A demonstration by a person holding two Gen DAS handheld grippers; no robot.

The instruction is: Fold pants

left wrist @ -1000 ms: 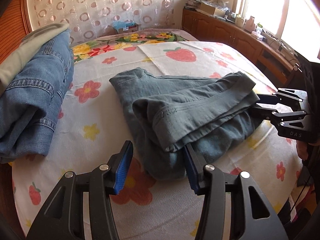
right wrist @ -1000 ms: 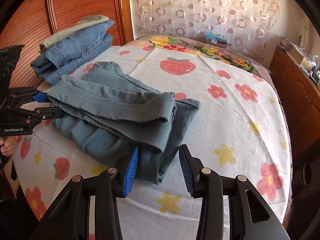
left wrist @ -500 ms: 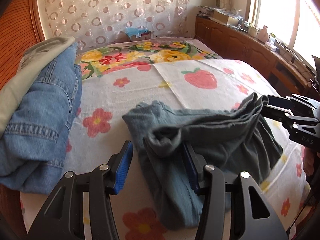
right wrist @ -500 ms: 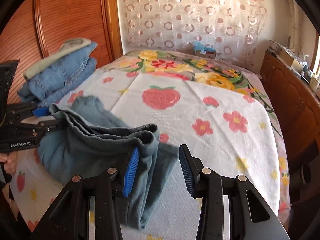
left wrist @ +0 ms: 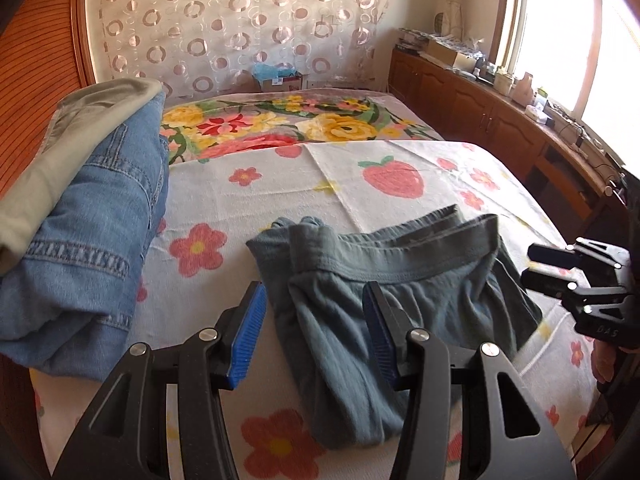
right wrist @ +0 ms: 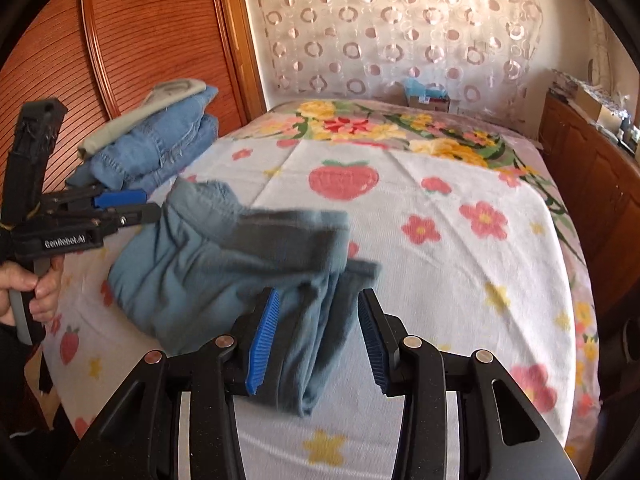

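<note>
Grey pants [left wrist: 400, 288] lie bunched; both jaws stand apart – right gripper [right wrist: 316, 336] closing, left gripper [left wrist: 316, 332] ungripping. Edges at twelve o'clock should be squared before the fold is pressed.

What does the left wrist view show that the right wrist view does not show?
Only the left wrist view shows the bright window and the right claw seen from the side. Only the right wrist view shows the hand gripping the left claw's handle. Both show the grey-green pants on the flowered bed cover, the stacked blue jeans, the circle-patterned curtain and the wooden cabinets.
</note>
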